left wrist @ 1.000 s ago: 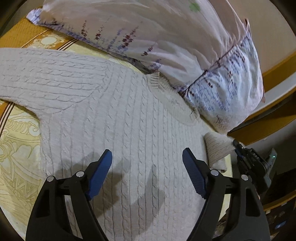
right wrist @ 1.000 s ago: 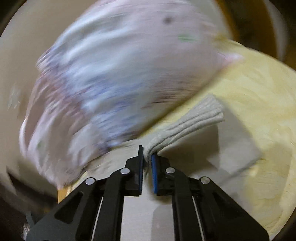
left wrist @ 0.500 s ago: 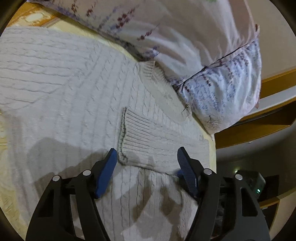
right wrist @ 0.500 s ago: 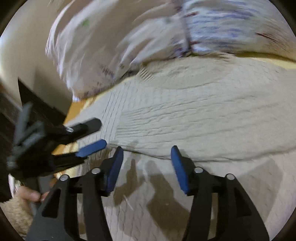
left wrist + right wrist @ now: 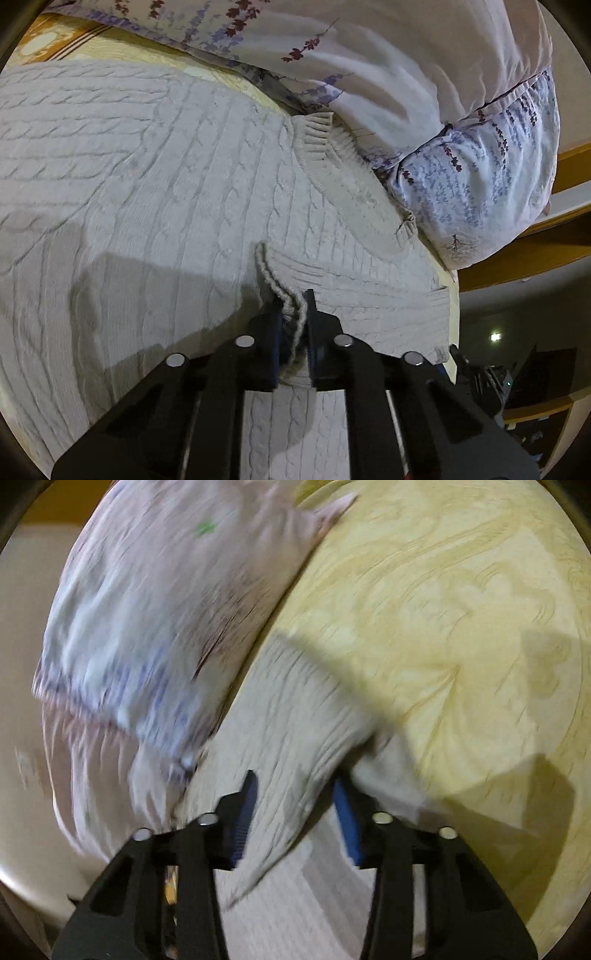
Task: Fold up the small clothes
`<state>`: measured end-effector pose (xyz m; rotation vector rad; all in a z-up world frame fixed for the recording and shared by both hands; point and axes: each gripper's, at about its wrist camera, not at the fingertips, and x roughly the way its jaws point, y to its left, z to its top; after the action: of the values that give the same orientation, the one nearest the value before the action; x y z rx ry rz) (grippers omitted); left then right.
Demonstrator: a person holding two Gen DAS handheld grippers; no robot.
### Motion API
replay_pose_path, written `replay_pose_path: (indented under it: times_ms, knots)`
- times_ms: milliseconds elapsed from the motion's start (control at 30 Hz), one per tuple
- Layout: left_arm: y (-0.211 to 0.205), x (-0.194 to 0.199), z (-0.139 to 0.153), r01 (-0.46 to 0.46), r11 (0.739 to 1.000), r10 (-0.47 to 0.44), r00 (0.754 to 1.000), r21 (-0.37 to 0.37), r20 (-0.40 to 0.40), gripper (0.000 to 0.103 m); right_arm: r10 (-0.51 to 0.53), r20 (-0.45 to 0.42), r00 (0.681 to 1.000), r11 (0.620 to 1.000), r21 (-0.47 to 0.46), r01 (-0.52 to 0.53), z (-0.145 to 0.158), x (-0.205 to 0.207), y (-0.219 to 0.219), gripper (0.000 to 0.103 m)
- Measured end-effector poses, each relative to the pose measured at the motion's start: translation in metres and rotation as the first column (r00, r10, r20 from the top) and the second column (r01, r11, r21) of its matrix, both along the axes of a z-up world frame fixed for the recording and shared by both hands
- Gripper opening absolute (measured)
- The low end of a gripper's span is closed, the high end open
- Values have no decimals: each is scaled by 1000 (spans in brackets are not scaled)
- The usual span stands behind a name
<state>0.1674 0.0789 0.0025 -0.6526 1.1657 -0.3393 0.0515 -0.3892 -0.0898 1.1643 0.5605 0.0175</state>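
Note:
A cream cable-knit sweater (image 5: 155,192) lies spread on the bed, its neck (image 5: 325,140) against a pillow. One sleeve (image 5: 354,288) is folded across the body. My left gripper (image 5: 293,314) is shut on that sleeve's ribbed cuff (image 5: 275,284) and pinches it just above the body. In the blurred right wrist view my right gripper (image 5: 293,805) is open, its blue pads either side of a fold of the sweater (image 5: 295,720) by the pillow.
A floral white and lilac pillow (image 5: 424,92) lies along the sweater's neck edge; it also shows in the right wrist view (image 5: 166,609). The yellow patterned bedspread (image 5: 461,627) stretches to the right. The bed's edge and a dark room (image 5: 517,350) lie at the far right.
My left gripper has closed on the folded sleeve's cuff. My right gripper swung away from the sweater's body toward the pillow side and stays open.

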Motion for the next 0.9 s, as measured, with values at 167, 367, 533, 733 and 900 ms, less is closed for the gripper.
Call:
replay_pose_path:
  times_ms: [167, 367, 533, 733, 900]
  knots:
    - [2, 15, 22, 38, 999, -39, 996, 12, 77, 7, 29, 45, 999, 998, -48, -27, 14, 2, 17, 8]
    - [14, 31, 33, 43, 993, -55, 993, 107, 108, 7, 63, -16, 998, 980, -190, -64, 18, -1, 45, 8]
    - [14, 29, 14, 55, 981, -67, 996, 185, 57, 7, 25, -119, 993, 926, -371, -68, 23, -4, 55, 22]
    - [33, 17, 27, 9, 993, -17, 998, 116, 68, 21, -140, -53, 989, 775, -627, 76, 59, -34, 78, 51]
    - [92, -21, 46, -130, 991, 124, 985, 43, 120, 62, 93, -42, 995, 723, -684, -97, 70, -6, 114, 60]
